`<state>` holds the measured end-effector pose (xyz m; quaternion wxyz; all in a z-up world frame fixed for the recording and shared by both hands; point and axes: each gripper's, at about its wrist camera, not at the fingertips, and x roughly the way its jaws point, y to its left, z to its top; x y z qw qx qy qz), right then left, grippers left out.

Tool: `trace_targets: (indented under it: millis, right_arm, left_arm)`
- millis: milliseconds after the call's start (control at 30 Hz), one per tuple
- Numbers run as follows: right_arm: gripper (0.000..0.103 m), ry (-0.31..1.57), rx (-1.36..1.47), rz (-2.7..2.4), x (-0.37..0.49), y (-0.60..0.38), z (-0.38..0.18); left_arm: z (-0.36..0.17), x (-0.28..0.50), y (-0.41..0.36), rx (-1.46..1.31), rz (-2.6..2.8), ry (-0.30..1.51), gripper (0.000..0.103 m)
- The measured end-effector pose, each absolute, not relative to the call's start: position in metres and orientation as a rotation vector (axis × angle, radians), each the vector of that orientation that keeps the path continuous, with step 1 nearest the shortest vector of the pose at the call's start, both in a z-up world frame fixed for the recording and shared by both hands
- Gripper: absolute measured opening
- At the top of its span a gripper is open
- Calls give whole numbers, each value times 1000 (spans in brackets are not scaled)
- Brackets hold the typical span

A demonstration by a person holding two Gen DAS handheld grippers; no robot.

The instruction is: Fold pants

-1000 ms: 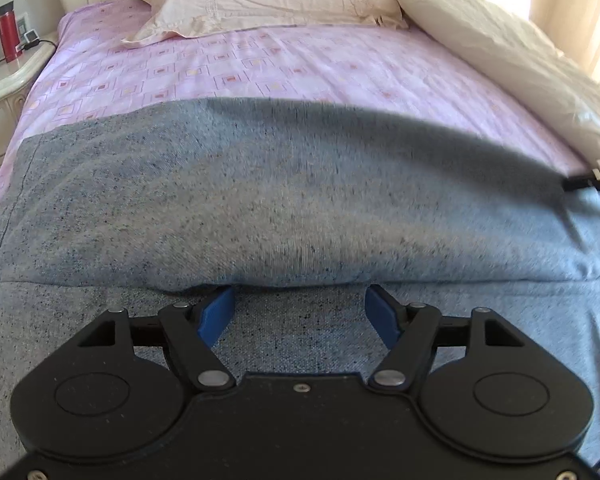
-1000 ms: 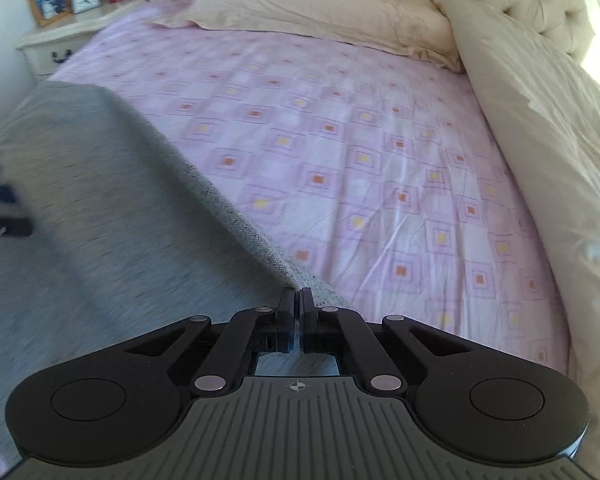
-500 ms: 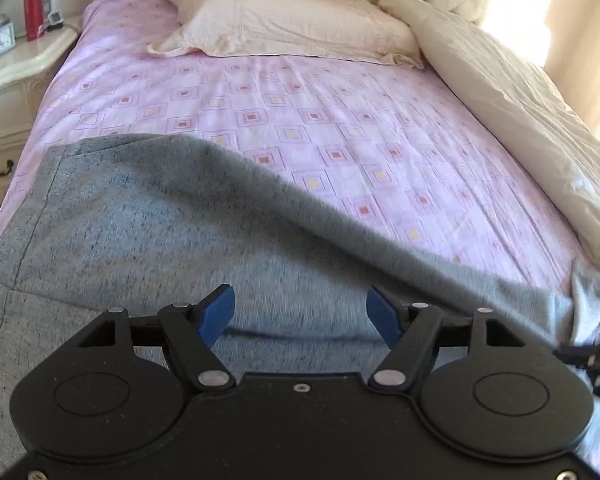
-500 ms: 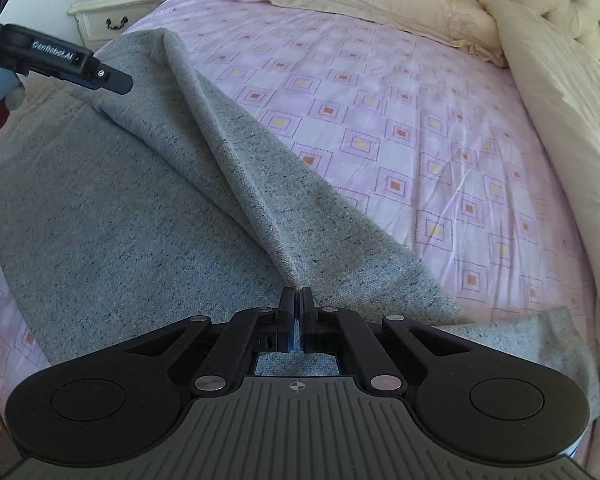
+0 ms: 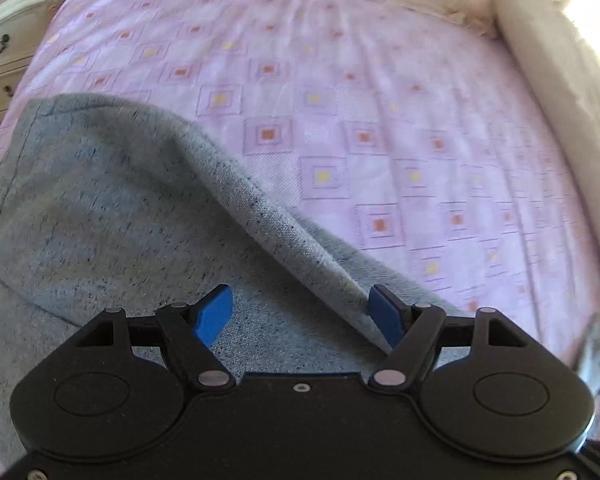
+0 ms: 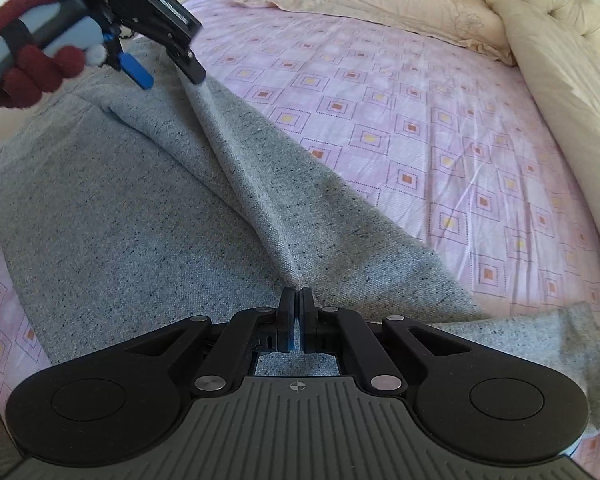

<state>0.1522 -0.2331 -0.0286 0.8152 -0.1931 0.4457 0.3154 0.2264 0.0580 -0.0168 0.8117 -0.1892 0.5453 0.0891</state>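
The grey speckled pants (image 6: 140, 208) lie on the near left part of the bed; they also show in the left wrist view (image 5: 100, 208). My right gripper (image 6: 296, 304) is shut on a raised ridge of the pants fabric that runs diagonally up to the left. My left gripper (image 5: 300, 312) is open, hovering over the pants with the ridge running toward its right blue pad (image 5: 384, 312). It also shows in the right wrist view (image 6: 168, 74), held by a red-gloved hand (image 6: 32, 68) at the ridge's far end.
The pink patterned bedsheet (image 6: 420, 140) covers the bed. A cream pillow (image 6: 380, 4) and a cream duvet (image 6: 572, 92) lie at the head and right side. A white nightstand (image 5: 4, 28) stands at the left.
The pants fabric has been drawn back toward the near left, uncovering more sheet. My left gripper has moved forward and lower over the fold. The right gripper stays shut on the fabric.
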Motion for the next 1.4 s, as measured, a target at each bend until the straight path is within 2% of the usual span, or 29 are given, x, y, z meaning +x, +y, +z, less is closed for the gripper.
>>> trace_targets:
  millis: [100, 167, 200, 233, 333, 533, 700, 833, 1000, 1100, 1233, 1400]
  right_arm:
    - [2, 951, -411, 682, 152, -234, -30]
    - [2, 946, -415, 682, 151, -234, -30]
    - [2, 945, -415, 681, 151, -234, -30]
    - [2, 945, -419, 677, 150, -233, -30]
    - [2, 920, -456, 674, 145, -231, -25]
    - [2, 846, -480, 709, 118, -230, 20]
    - [2, 902, -631, 848, 86, -224, 39]
    - [4, 1008, -619, 897, 86, -222, 35]
    - [7, 1020, -315, 806, 113, -259, 46]
    - [19, 994, -128, 576, 138, -300, 56]
    - [25, 960, 103, 170, 164, -366, 53]
    - [38, 950, 136, -29, 176, -389, 29]
  left_arm:
    - [-24, 232, 55, -411, 224, 1188, 75]
    - [-29, 235, 53, -419, 228, 1207, 70]
    - [-31, 237, 52, -424, 217, 1220, 46]
    - [-34, 237, 50, -430, 196, 1243, 5]
    - [-24, 223, 46, -431, 198, 1202, 5]
    - [37, 162, 34, -271, 168, 1046, 5]
    - [64, 96, 47, -281, 112, 1018, 5]
    - [42, 61, 48, -298, 82, 1063, 5]
    - [-7, 47, 45, -277, 90, 1153, 5]
    - [-26, 46, 45, -284, 96, 1179, 5]
    - [-31, 58, 46, -299, 88, 1180, 5]
    - [-40, 66, 47, -321, 95, 1202, 5]
